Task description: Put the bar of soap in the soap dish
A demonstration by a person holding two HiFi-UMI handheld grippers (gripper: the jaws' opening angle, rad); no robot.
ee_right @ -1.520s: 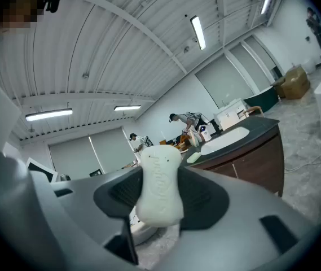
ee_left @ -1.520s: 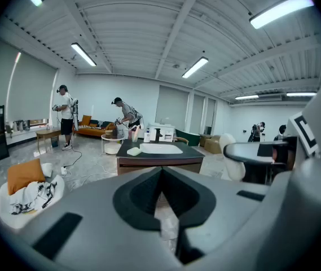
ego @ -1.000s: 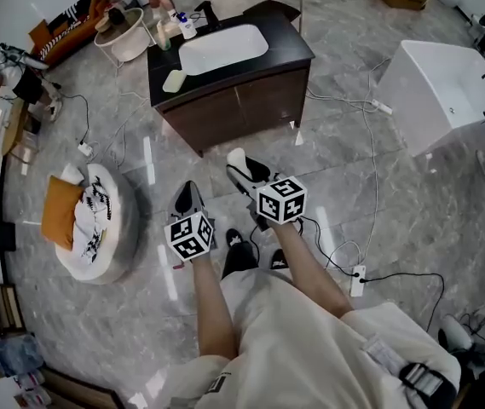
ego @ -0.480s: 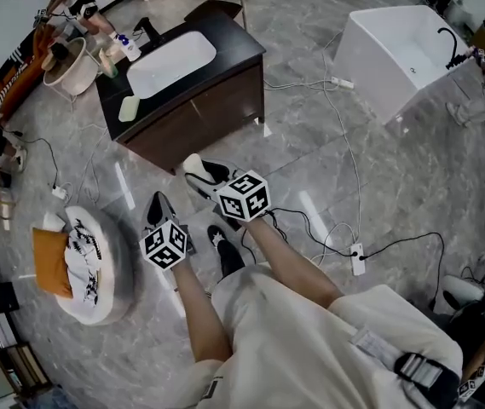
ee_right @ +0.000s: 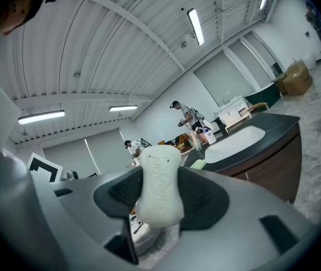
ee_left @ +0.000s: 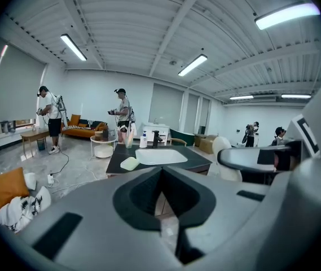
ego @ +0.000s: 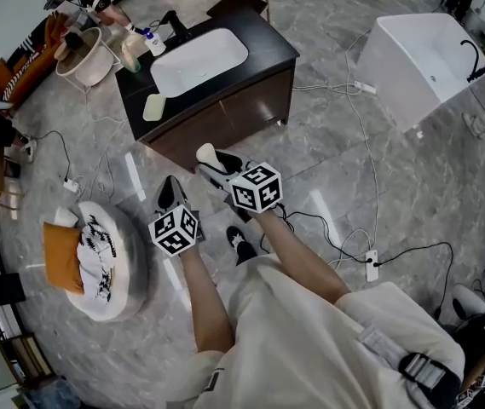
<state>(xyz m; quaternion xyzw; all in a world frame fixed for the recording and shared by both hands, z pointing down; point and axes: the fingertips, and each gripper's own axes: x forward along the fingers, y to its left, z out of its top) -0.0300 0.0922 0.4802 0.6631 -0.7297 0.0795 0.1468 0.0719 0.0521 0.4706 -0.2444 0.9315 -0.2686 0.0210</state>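
Note:
A white bar of soap (ee_right: 160, 185) stands upright between the jaws of my right gripper (ee_right: 160, 193), which is shut on it. In the head view the right gripper (ego: 210, 157) hangs over the floor, short of the dark vanity (ego: 225, 113), with the soap (ego: 205, 152) at its tip. The pale green soap dish (ego: 153, 106) lies on the vanity's left end, beside the white sink (ego: 199, 60). My left gripper (ego: 168, 187) is next to the right one, shut and empty. The left gripper view shows its jaws closed, with the soap dish (ee_left: 130, 163) ahead.
A white bathtub (ego: 421, 54) stands at the right. Cables (ego: 344, 228) and a power strip (ego: 370, 267) lie on the marble floor. A round cushion with an orange pillow (ego: 97, 258) sits at the left. Bottles (ego: 148, 41) stand by the tap. People work at the back (ee_left: 50, 117).
The head view has swung, so the vanity sits at a different place in the frame. Both grippers keep their pose, with the soap still in the right one.

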